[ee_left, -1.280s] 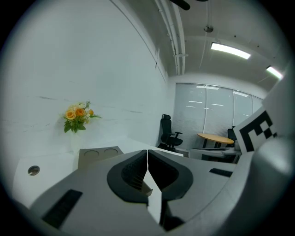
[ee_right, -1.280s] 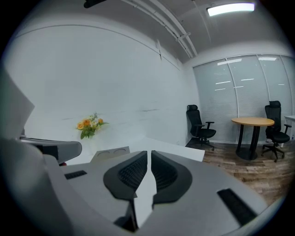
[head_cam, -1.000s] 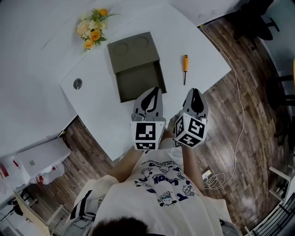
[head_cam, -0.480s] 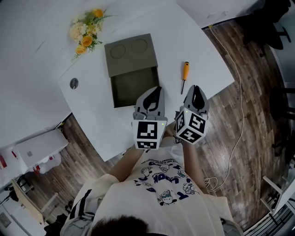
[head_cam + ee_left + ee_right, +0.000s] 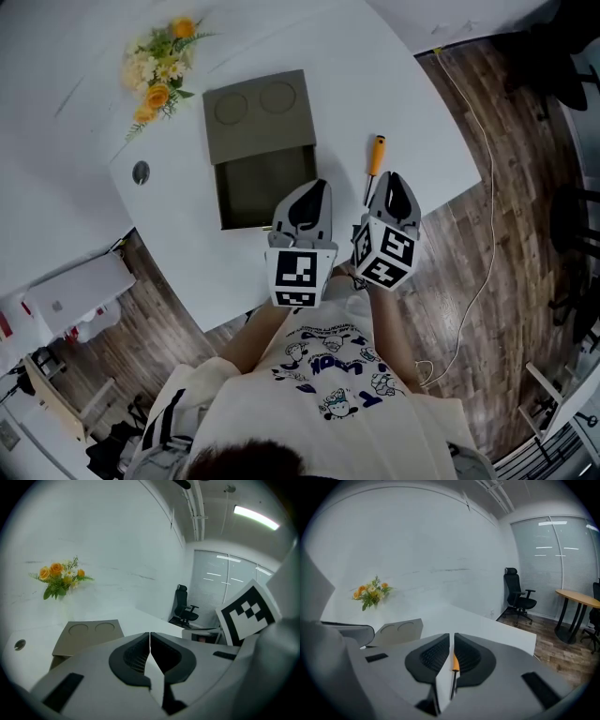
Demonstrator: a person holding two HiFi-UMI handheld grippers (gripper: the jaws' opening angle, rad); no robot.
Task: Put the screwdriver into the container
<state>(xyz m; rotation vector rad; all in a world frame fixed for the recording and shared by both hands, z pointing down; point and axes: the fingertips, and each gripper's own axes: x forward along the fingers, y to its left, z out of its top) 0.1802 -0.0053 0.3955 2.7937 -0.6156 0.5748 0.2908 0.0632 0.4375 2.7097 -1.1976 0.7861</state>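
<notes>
The screwdriver (image 5: 373,167), orange handle and dark shaft, lies on the white table (image 5: 412,103) to the right of the container. The container (image 5: 253,117) is an olive box with two round dents in its lid and an open tray (image 5: 262,192) at its near side. My left gripper (image 5: 315,186) hovers shut over the tray's near right corner, holding nothing. My right gripper (image 5: 395,178) is shut and empty, just near and right of the screwdriver's tip. In the right gripper view the screwdriver (image 5: 454,663) shows through the slit below the closed tips (image 5: 451,637). The left gripper view has the container (image 5: 86,633) beyond the closed tips (image 5: 150,635).
A bunch of orange and white flowers (image 5: 155,70) lies at the table's far left, and a round metal cap (image 5: 140,172) sits in the tabletop. A cable (image 5: 483,253) trails over the wooden floor on the right. Office chairs (image 5: 519,599) stand beyond the table.
Both grippers have moved forward over the table's near edge. The right one has come close to the screwdriver's tip and the left has reached the tray's corner. Both stay shut.
</notes>
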